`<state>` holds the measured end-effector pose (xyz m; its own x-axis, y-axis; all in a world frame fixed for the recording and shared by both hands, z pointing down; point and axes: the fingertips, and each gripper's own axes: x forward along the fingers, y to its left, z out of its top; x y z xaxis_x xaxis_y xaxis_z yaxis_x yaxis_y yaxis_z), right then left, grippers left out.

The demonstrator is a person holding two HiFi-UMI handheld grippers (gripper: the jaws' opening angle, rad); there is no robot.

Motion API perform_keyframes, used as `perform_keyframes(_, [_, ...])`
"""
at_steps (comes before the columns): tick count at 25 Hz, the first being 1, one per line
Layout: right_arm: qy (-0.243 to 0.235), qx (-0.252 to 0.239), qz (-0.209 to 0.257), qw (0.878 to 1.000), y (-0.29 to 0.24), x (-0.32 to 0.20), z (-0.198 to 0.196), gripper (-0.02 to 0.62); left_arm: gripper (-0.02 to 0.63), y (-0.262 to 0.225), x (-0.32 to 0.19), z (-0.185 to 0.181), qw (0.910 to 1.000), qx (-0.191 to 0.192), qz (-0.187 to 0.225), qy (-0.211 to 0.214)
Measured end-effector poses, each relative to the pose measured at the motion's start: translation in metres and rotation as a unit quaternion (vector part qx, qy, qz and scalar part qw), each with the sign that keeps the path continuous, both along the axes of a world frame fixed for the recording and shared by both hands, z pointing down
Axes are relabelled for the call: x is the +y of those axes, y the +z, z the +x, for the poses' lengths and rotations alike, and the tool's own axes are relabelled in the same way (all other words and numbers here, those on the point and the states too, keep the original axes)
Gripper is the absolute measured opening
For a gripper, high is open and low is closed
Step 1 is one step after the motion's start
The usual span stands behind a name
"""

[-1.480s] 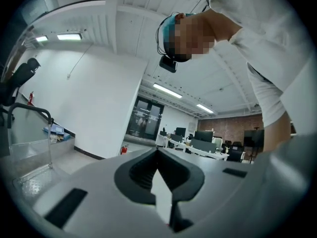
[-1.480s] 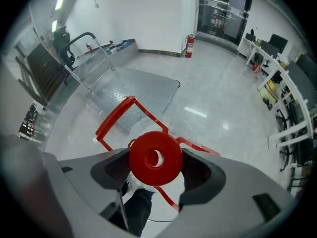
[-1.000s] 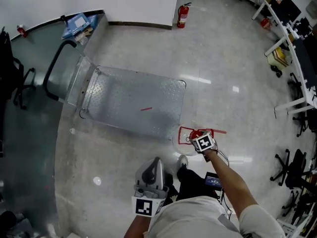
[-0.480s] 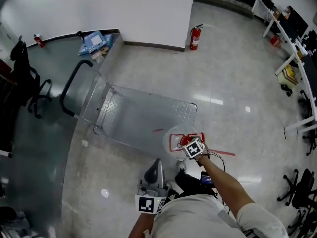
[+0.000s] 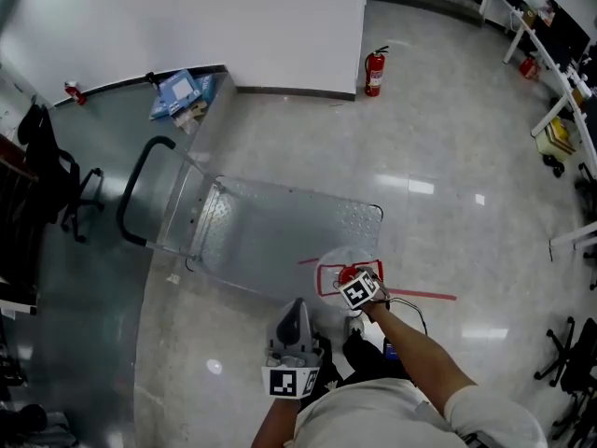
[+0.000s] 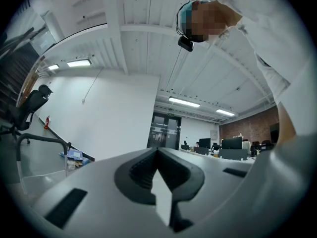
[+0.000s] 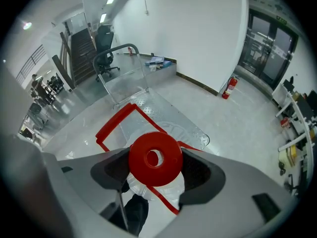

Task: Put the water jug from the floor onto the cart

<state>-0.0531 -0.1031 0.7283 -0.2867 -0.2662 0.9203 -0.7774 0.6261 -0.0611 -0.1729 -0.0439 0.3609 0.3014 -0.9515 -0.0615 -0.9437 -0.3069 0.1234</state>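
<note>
The clear water jug (image 5: 338,255) with a red cap (image 7: 155,158) and red handle frame (image 7: 115,124) hangs by its neck. My right gripper (image 5: 351,280) is shut on that neck, just below the cap (image 5: 347,274). In the right gripper view the right gripper (image 7: 155,171) has a finger on each side of the neck. The jug overlaps the near right corner of the metal cart (image 5: 280,231). My left gripper (image 5: 297,308) is close to the person's body, shut and empty. In its own view the left gripper (image 6: 161,175) points up at the ceiling.
The cart's black push handle (image 5: 140,189) is at its far left end, also seen as the push handle (image 7: 119,48). A red fire extinguisher (image 5: 375,71) stands by the white wall. Office chairs (image 5: 56,185) are at the left, desks (image 5: 560,82) at the right. Red tape (image 5: 424,295) marks the floor.
The right gripper has carried the jug left, from beside the red floor tape to the cart's near right corner. The left gripper has stayed shut by the body.
</note>
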Motion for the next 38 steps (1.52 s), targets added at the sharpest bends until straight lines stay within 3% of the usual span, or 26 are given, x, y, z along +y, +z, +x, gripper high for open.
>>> perform_keyframes(7, [0.022,0.014,-0.016,1.0,0.024,-0.012,-0.005,0.304,0.003,0.04,-0.048,-0.03,0.9991,0.016,-0.036,-0.016])
perform_keyframes(14, [0.033,0.016,-0.023,0.999,0.036,-0.008,-0.007,0.304,0.003,0.049,-0.061,-0.039,0.999,0.015,-0.043,-0.004])
perform_keyframes(24, [0.016,0.036,-0.046,0.998,0.065,0.001,-0.017,0.304,0.003,0.055,-0.06,-0.034,0.9987,0.009,-0.049,0.007])
perform_keyframes(38, [0.007,0.043,-0.05,0.998,0.068,-0.007,-0.025,0.304,0.003,0.06,-0.051,-0.056,0.9985,0.006,-0.055,0.004])
